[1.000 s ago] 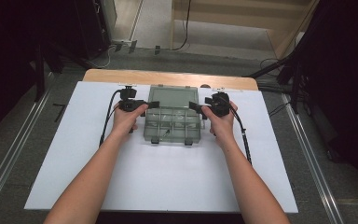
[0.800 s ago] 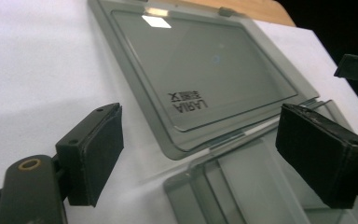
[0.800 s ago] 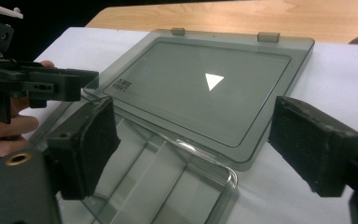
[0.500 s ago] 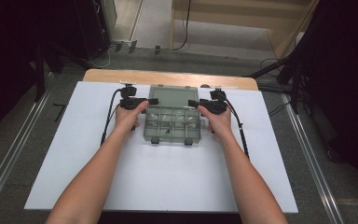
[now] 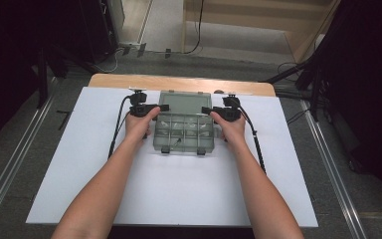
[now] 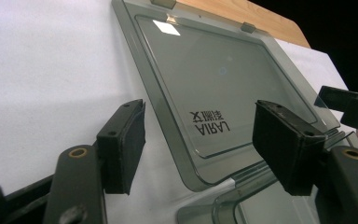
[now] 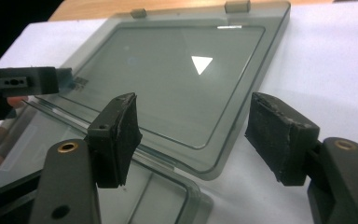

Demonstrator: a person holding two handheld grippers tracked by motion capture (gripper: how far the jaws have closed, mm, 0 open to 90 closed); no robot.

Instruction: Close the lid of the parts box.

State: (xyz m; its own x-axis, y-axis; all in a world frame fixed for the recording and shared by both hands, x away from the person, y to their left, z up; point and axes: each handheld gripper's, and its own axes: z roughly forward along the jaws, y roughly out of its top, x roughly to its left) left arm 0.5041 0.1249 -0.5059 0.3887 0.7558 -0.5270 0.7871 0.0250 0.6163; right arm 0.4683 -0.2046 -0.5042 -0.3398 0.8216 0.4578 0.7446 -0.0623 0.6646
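Organizer box [image 5: 184, 132] on mat [image 5: 169, 194], lid [image 5: 185, 102] behind.

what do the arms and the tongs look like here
Both forearms are bare, no sleeves. Each hand holds black tongs: left tongs, right tongs. Their jaws end in blocky black pads on arms with brass-coloured eyelets. A black cable trails from each.

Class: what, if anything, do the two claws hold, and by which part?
Nothing is held. Each claw, left and right, has been closing astride a hinge-side corner of the open lid, pads not yet pressing.
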